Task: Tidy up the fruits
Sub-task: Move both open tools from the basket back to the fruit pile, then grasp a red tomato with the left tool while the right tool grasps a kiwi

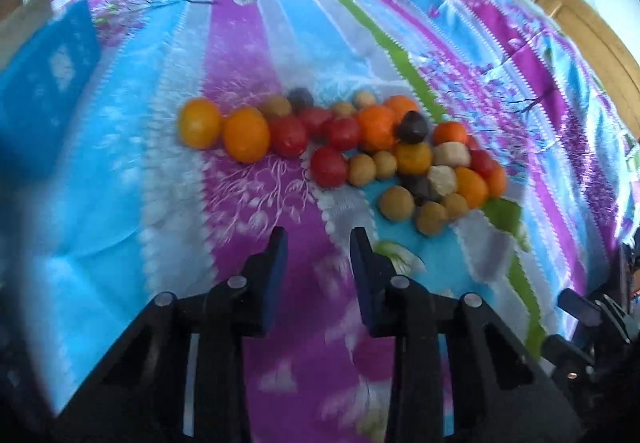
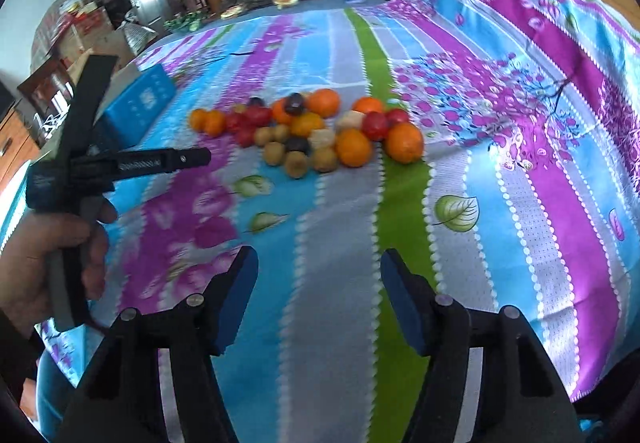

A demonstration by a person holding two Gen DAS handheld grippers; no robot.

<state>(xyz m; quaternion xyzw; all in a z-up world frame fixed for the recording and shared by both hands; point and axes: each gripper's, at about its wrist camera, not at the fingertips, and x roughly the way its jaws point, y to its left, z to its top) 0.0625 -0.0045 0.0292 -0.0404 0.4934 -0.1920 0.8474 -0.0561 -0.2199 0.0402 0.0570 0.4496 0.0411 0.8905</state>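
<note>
Your left gripper had its jaws narrowed with a gap, nothing between; your right gripper stood half open, empty. The fruit pile lay ahead of both (a loose band running crosswise on the bedsheet), nearer the left.
</note>
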